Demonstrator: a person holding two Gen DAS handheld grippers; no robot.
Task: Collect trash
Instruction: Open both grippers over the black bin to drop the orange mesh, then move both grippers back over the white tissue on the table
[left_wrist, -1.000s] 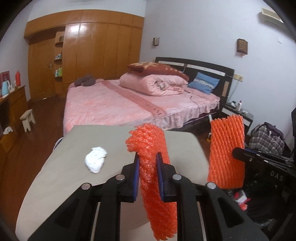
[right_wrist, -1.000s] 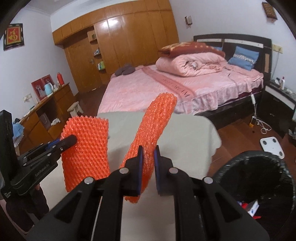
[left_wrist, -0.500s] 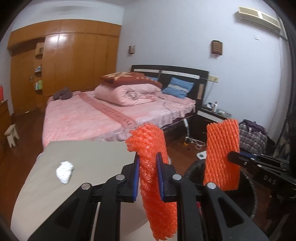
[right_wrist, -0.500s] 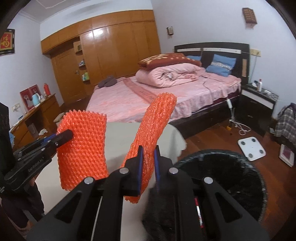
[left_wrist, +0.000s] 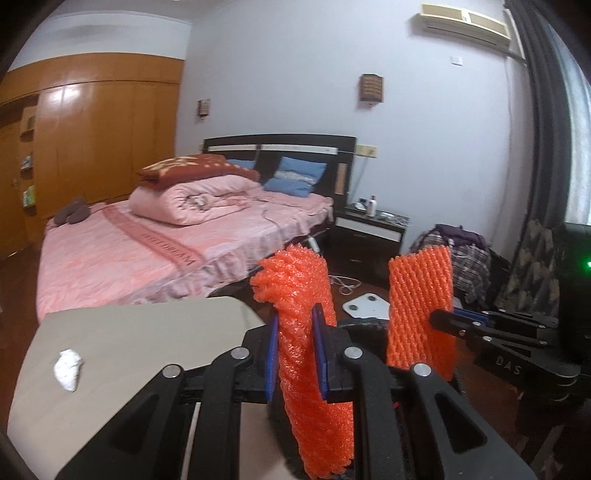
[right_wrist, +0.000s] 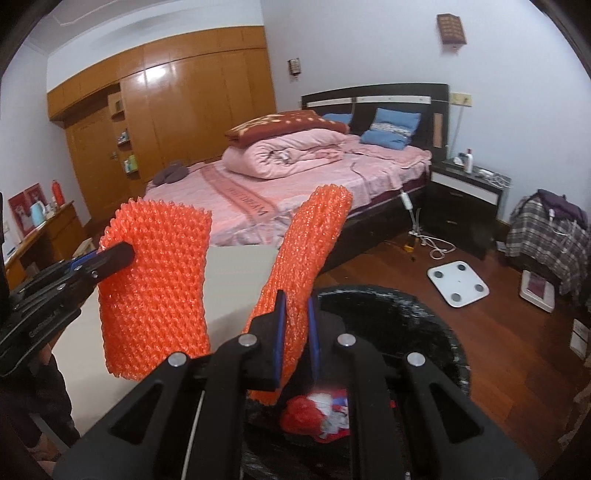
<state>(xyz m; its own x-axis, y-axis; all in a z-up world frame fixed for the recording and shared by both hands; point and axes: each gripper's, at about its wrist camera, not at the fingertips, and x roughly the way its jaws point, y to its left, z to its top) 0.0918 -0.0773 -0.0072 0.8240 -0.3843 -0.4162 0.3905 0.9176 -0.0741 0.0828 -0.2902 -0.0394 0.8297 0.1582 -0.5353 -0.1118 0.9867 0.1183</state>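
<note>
Each gripper (left_wrist: 295, 347) pinches an orange foam net (left_wrist: 306, 332) above the bin (right_wrist: 388, 332).

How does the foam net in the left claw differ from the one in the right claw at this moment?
The left claw pinches its foam net upright, the net standing above the claw and hanging below it. The right claw holds its foam net tilted, leaning up to the right. The right net's lower end hangs over the black bin; the left net hangs nearer the grey table. Both are orange mesh sleeves, gripped mid-length.
</note>
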